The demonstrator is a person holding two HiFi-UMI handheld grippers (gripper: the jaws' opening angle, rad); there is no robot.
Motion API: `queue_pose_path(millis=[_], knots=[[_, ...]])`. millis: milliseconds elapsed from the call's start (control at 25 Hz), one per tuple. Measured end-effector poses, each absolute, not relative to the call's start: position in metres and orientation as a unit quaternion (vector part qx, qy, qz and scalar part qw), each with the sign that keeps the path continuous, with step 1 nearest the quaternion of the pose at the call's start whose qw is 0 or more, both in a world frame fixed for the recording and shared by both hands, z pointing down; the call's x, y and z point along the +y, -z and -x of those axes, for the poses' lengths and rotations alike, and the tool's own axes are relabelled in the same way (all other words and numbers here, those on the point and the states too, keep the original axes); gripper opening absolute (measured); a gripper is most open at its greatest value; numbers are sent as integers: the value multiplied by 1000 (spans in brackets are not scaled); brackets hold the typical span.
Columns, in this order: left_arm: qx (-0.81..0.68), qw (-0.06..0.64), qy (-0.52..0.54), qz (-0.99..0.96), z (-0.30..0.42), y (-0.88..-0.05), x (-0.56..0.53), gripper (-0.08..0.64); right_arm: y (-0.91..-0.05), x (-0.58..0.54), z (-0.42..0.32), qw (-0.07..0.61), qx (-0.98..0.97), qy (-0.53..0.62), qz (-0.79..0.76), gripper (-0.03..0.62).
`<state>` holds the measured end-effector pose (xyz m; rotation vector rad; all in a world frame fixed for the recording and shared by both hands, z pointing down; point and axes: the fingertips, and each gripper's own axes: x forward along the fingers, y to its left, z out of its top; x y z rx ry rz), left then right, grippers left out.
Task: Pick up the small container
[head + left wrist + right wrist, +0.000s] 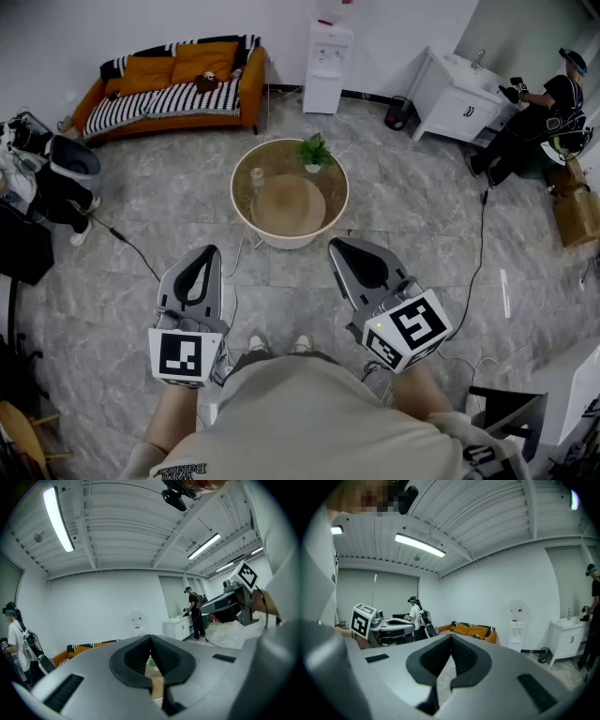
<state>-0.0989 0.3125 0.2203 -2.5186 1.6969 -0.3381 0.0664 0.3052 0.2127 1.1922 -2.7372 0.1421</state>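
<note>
A small pale container (257, 177) stands on the left part of a round glass coffee table (333, 210), beside a round tan mat (288, 204) and a little green plant (315, 151). Both grippers are held low near the person's waist, well short of the table. My left gripper (208, 251) points toward the table's left side, jaws pressed together with nothing between them. My right gripper (336, 244) points at the table's right side, its jaws likewise shut and empty. In the left gripper view (150, 637) and the right gripper view (451, 637) the fingertips meet.
An orange sofa (173, 80) and a white water dispenser (328, 66) stand along the far wall. A person (534, 117) stands by a white cabinet (459, 98) at the right, another person (42, 173) at the left. Cables (473, 272) trail over the grey tiled floor.
</note>
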Motion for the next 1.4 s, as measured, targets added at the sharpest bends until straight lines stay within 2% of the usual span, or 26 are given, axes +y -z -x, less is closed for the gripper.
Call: queue_pose_path(millis=[1080, 1240, 1400], knots=[[576, 28, 142, 805, 34, -248, 290, 6, -258, 281, -136, 96, -907, -80, -401, -4], [571, 5, 140, 809, 22, -258, 284, 6, -254, 275, -140, 94, -912, -66, -394, -3], [567, 15, 131, 813, 9, -257, 273, 6, -248, 264, -145, 88, -914, -48, -394, -3]])
